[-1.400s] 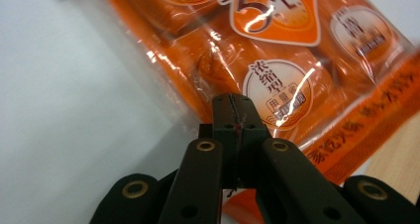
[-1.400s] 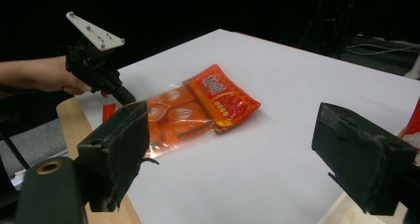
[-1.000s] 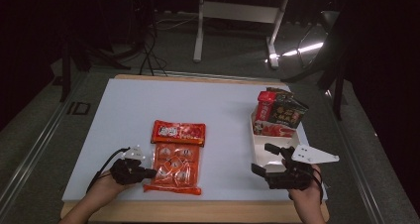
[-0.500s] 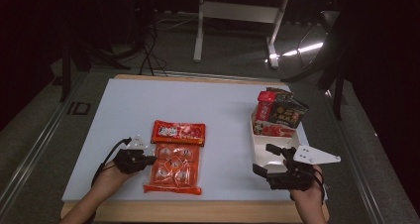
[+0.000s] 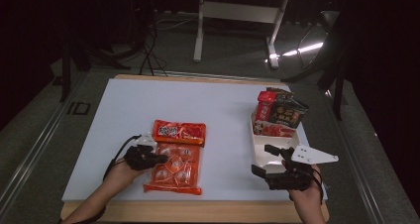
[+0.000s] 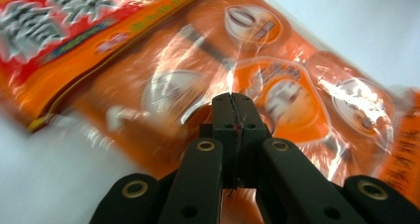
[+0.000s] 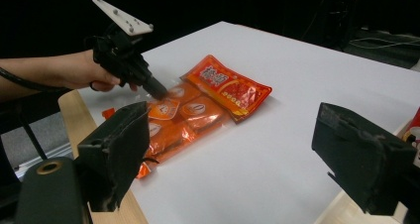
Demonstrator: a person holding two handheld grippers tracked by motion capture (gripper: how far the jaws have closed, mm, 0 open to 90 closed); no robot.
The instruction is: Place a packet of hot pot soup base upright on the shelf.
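An orange-and-red snack bag (image 5: 176,157) with several wrapped pieces inside lies flat on the white table (image 5: 148,105). My left gripper (image 5: 161,159) reaches in from the bag's left side, shut, its tips over the clear orange part. In the left gripper view the jaws (image 6: 232,99) are pressed together just above the bag (image 6: 292,80), with nothing visible between them. My right gripper (image 5: 261,158) is held open near the table's front right, beside a white tray (image 5: 253,135). The right gripper view shows its wide-apart jaws (image 7: 240,154), the bag (image 7: 198,105) and the left gripper (image 7: 158,91).
The white tray holds red and dark snack packets (image 5: 280,112) at its far end. A wooden table edge (image 5: 198,211) runs along the front. Desk legs and cables stand on the dark floor behind the table.
My left gripper has moved right and slightly away from the front edge, so its tips are now over the bag. The right gripper has stayed put.
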